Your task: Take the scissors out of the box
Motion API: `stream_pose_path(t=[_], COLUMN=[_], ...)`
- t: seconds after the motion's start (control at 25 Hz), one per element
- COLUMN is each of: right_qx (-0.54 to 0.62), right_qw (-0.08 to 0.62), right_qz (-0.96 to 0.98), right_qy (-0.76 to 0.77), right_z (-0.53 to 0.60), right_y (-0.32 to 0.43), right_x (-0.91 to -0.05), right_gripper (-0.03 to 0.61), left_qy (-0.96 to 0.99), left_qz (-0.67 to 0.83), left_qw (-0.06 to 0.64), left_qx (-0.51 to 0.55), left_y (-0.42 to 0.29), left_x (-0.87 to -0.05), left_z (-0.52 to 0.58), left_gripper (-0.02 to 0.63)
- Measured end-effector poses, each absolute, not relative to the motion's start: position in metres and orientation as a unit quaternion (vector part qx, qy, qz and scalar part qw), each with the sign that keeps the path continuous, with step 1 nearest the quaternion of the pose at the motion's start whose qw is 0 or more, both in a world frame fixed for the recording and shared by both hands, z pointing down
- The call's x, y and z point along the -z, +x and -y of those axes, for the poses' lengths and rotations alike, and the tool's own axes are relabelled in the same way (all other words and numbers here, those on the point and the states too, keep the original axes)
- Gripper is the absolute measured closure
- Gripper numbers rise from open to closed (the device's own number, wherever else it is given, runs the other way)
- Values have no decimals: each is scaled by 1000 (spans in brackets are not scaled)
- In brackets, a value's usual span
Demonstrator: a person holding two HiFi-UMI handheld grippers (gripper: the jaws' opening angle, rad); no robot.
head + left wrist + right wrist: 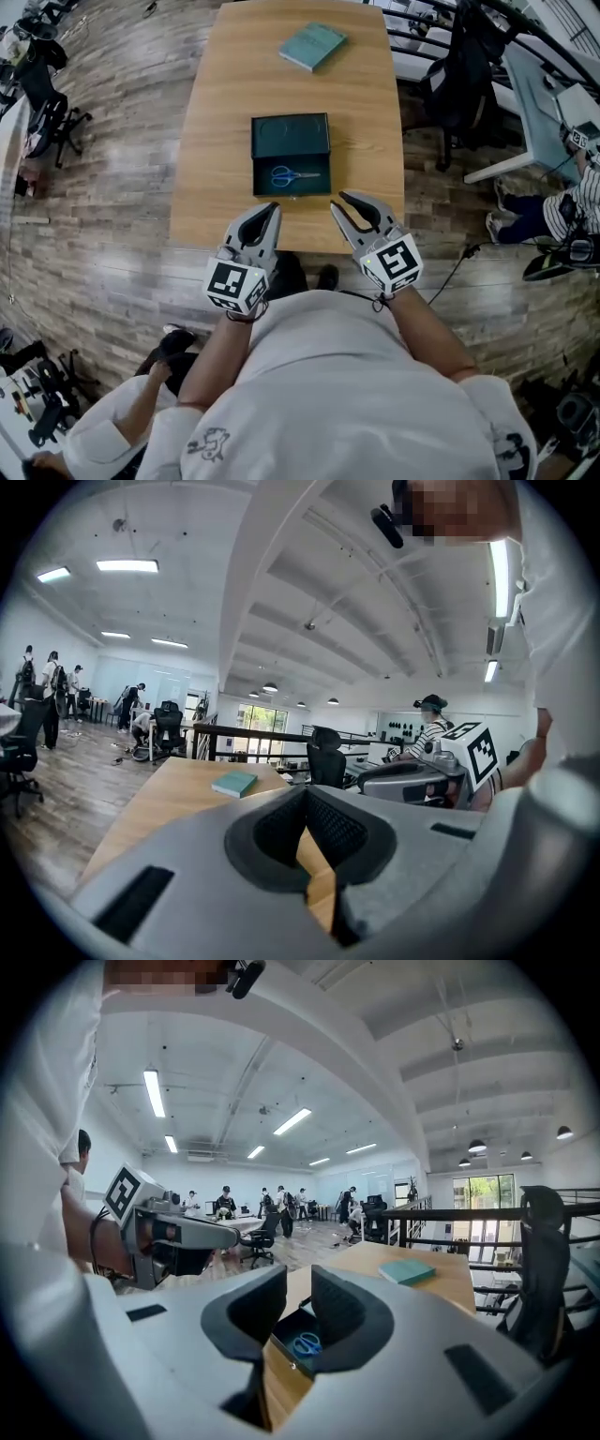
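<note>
Blue-handled scissors (295, 174) lie in the near half of an open dark teal box (291, 136) at the middle of the wooden table (225, 103). My left gripper (272, 208) hovers at the table's near edge just left of the box, its jaws shut with nothing between them. My right gripper (337, 199) hangs just right of the box, open by a narrow gap and holding nothing. In the right gripper view the scissors (305, 1344) and box (281, 1332) show between the jaws of the right gripper (299, 1283). The left gripper (305, 791) looks along the tabletop, and the box is hidden there.
A flat teal book-like item (313, 45) lies at the table's far end. A black office chair (459, 66) stands off the table's right side. One seated person (562, 202) is at the far right, and another person (122, 422) is behind my left.
</note>
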State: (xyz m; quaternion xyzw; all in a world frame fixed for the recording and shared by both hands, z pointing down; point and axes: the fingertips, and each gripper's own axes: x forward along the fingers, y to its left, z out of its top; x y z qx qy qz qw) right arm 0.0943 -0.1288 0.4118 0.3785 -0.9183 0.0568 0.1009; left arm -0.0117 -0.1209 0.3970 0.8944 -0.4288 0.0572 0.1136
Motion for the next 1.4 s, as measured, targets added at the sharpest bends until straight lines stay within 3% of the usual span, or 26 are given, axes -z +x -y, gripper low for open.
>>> stream_pose_path(t=[0.64,0.88,1.4], right_qx=[-123,-90,-111], right_qw=[230,309,395], right_qz=[922,914,891], right_qy=[287,248,196], right_z=[193,200,222], right_y=[33,12,-11], right_x=[-503,-538,-617], right_gripper=[488,488,477], left_qy=[889,891,888], left_qz=[406,389,345], left_qw=[181,203,251], left_qx=[-105,-120,-169], left_y=[-52,-57,-67], left_x=[-459,-478,-541], left_z=[178,192,211], left_gripper=[608,609,609])
